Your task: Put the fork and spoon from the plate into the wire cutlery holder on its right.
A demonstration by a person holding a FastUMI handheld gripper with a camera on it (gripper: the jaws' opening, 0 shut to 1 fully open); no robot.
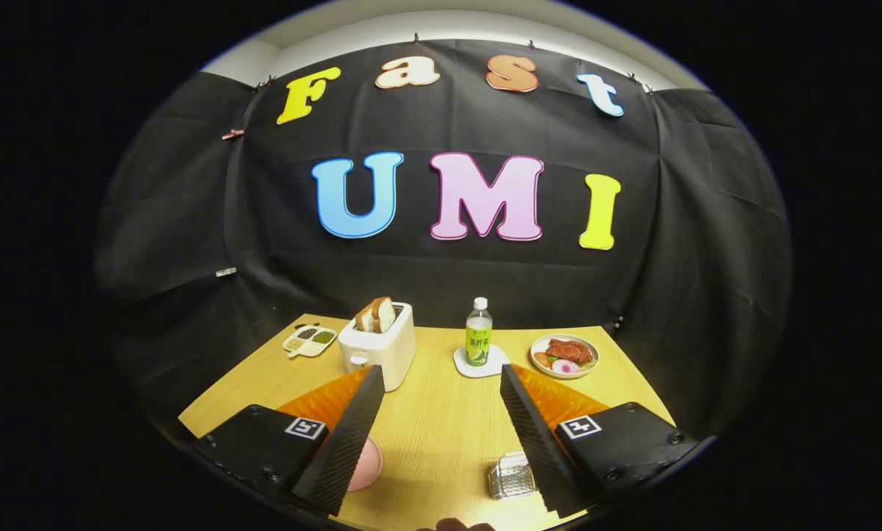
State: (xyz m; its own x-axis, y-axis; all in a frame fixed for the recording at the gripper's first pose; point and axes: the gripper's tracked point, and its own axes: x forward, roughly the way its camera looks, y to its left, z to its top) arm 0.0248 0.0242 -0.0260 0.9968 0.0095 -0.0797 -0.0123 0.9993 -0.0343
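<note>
Gripper [441,402] fingers apart — one plate [367,463]; one wire cutlery holder [511,477].

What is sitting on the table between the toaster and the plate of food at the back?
A green drink bottle stands on a white coaster between the toaster and the plate of food, beyond the open gripper.

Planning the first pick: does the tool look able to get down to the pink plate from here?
Probably yes: the tool is open, and the pink plate sits low beside one finger with only bare table around it.
</note>
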